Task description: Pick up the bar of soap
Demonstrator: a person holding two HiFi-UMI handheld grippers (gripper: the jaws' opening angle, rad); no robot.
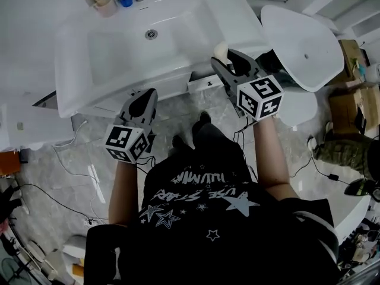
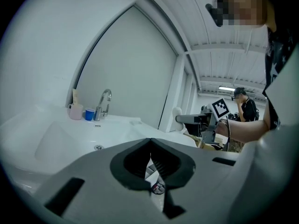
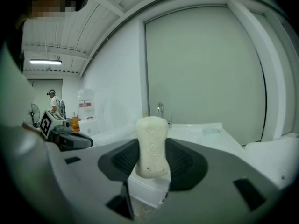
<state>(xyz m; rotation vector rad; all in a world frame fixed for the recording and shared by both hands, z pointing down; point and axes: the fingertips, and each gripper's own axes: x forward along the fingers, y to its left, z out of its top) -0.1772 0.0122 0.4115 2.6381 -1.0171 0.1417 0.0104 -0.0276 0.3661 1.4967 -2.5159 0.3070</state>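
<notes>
Head view: right gripper (image 1: 227,57) grips soap (image 1: 221,50); sink rim (image 1: 172,81) beside

The black shirt (image 1: 202,200) carries white print, upside down in the head view. One line appears to read "USE STARS"; the other is not legible. The bar of soap (image 3: 152,143) bears embossed lettering too faint to read. A white container (image 3: 85,107) carries a red label, illegible.

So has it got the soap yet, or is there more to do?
Done: the bar of soap stands clamped between the right gripper's jaws, raised off the sink. In hand: holding it in the air by the sink's corner. Left: nothing obvious. The left gripper is shut and empty.
</notes>
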